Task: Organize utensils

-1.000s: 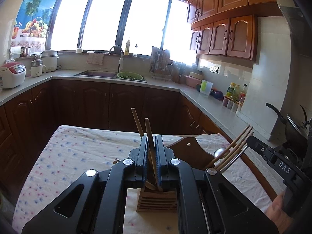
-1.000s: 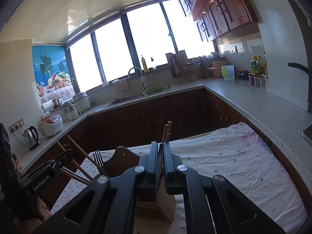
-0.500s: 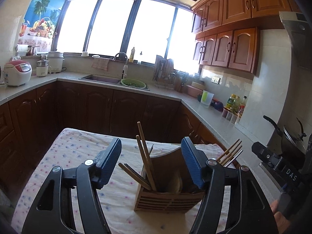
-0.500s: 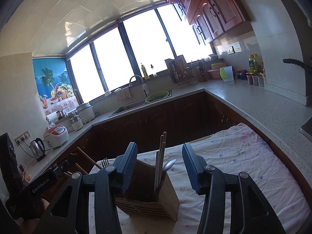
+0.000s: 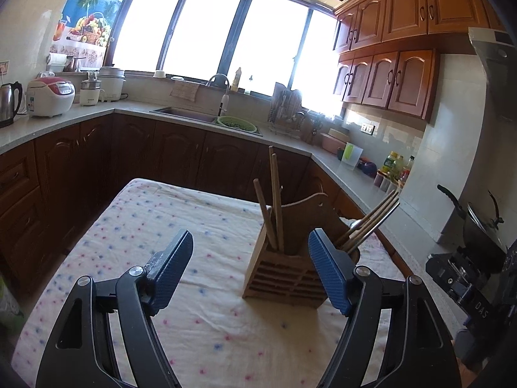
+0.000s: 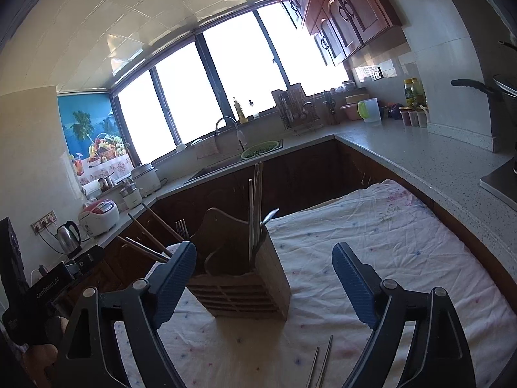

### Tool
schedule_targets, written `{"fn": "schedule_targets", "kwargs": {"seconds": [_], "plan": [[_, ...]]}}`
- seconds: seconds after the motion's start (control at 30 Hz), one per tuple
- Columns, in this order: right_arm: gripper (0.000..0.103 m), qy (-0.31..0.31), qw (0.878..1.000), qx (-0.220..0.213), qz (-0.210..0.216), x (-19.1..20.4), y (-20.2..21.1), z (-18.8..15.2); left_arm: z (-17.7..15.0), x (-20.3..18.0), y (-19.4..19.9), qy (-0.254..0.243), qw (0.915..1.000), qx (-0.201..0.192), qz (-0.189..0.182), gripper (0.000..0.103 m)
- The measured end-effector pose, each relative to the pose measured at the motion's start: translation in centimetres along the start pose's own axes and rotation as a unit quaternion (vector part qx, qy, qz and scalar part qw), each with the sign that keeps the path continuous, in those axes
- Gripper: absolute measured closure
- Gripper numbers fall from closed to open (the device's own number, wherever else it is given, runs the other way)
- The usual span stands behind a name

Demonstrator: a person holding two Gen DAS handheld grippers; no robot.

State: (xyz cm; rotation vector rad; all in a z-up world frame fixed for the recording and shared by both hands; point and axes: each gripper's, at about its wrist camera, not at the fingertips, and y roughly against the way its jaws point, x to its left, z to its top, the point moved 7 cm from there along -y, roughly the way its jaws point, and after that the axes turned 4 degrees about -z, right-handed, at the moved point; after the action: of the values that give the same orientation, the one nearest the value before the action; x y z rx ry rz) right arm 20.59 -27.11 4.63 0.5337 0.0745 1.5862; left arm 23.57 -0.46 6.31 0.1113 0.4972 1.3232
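A wooden utensil holder (image 5: 284, 274) (image 6: 239, 287) stands on the cloth-covered table (image 5: 145, 226). It holds wooden chopsticks (image 5: 274, 207) on one side and chopsticks with a spoon (image 5: 371, 220) on the other. In the right wrist view, chopsticks (image 6: 255, 207), a spoon (image 6: 269, 216) and a fork (image 6: 182, 228) stand in it. My left gripper (image 5: 250, 274) is open and empty, just in front of the holder. My right gripper (image 6: 265, 283) is open and empty, with the holder between its left finger and centre. Two loose chopsticks (image 6: 320, 368) lie on the cloth near it.
Kitchen counters (image 6: 420, 148) with dark cabinets surround the table. A sink with a green colander (image 5: 237, 123), a rice cooker (image 5: 50, 97) and a kettle (image 6: 68, 234) stand on them. A pot (image 5: 478, 223) sits on the stove at right.
Both grippers were shut on chopsticks over the holder; they opened, left the chopsticks standing in it, and have pulled back and apart.
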Motion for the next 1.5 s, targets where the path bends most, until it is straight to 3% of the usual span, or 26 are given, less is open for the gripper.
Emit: {"fn": "schedule_targets", "kwargs": {"seconds": [0.1, 0.37, 0.6, 0.77, 0.83, 0.97, 1.1, 1.23, 1.37, 1.5], "plan": [[0.015, -0.003, 1.000, 0.015, -0.001, -0.3, 0.6, -1.9, -1.7, 1.4, 1.1, 0.012, 0.9998, 0.011, 0.015, 0.019], [0.015, -0.001, 0.999, 0.049, -0.008, -0.6, 2.5, -6.3, -5.8, 4.0, 3.7, 0.034, 0.9982, 0.035, 0.035, 0.019], [0.011, 0.009, 0.998, 0.066, -0.002, -0.1, 5.2, -10.1, -8.8, 4.3, 6.4, 0.032, 0.9977, 0.046, 0.037, 0.018], [0.009, 0.024, 0.998, 0.063, -0.007, 0.2, 6.8, -10.7, -9.7, 3.4, 8.2, 0.016, 0.9981, 0.049, 0.032, 0.017], [0.003, 0.028, 0.998, 0.054, -0.009, 0.4, 7.7, -10.5, -9.7, 3.1, 9.1, 0.008, 0.9984, 0.046, 0.032, 0.015], [0.001, 0.052, 0.998, 0.021, -0.012, 1.3, 9.8, -9.0, -8.8, 2.3, 11.2, 0.001, 0.9992, 0.024, 0.031, 0.005], [0.000, 0.094, 0.994, -0.053, -0.013, 3.0, 13.1, -7.0, -8.0, 1.7, 13.5, -0.023, 0.9982, -0.028, 0.048, 0.000], [0.000, 0.127, 0.986, -0.111, -0.020, 3.6, 15.3, -7.1, -9.1, 1.7, 14.0, -0.052, 0.9954, -0.038, 0.072, 0.000], [0.000, 0.138, 0.982, -0.122, -0.033, 3.1, 15.7, -8.9, -10.9, 1.7, 14.4, -0.061, 0.9946, -0.038, 0.075, 0.000], [0.000, 0.131, 0.986, -0.102, -0.031, 2.4, 15.4, -10.4, -12.4, 1.4, 14.4, -0.077, 0.9930, -0.036, 0.082, 0.000]]}}
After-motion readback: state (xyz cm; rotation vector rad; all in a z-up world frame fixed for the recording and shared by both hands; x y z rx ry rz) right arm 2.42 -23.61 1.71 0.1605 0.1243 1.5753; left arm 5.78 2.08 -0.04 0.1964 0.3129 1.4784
